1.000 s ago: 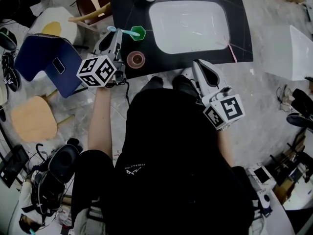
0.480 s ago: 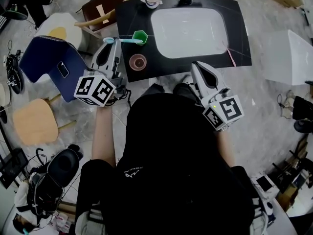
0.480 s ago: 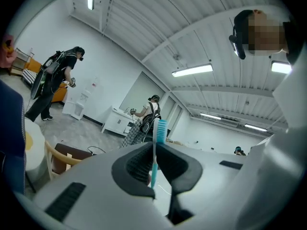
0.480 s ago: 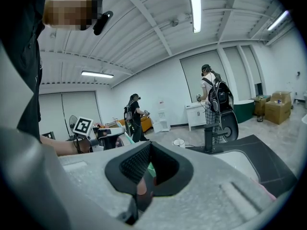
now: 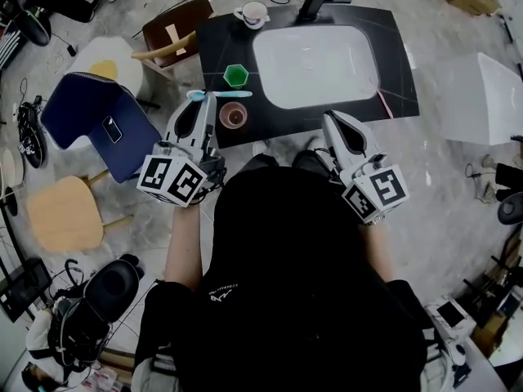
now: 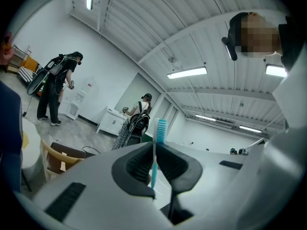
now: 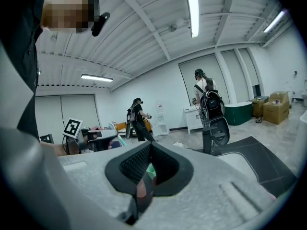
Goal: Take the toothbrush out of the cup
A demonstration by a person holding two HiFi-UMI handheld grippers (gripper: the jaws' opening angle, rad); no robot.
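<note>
Left fingers point(image 6: 132, 166): pinching the toothbrush point(image 5: 225, 95) near its head.
Toothbrush: out of the green cup point(image 5: 235, 75), level above the surface point(image 5: 214, 41), between it and the nearer brown cup point(image 5: 233, 115).
Right fingers point(image 7: 171, 167): pressed together, empty, near the sink point(image 5: 315, 55).

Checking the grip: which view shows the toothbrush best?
The left gripper view: the toothbrush stands clamped in the left claw, bristles up. The head view shows it small, level, outside the green cup. The right gripper view doesn't show it clearly.
</note>
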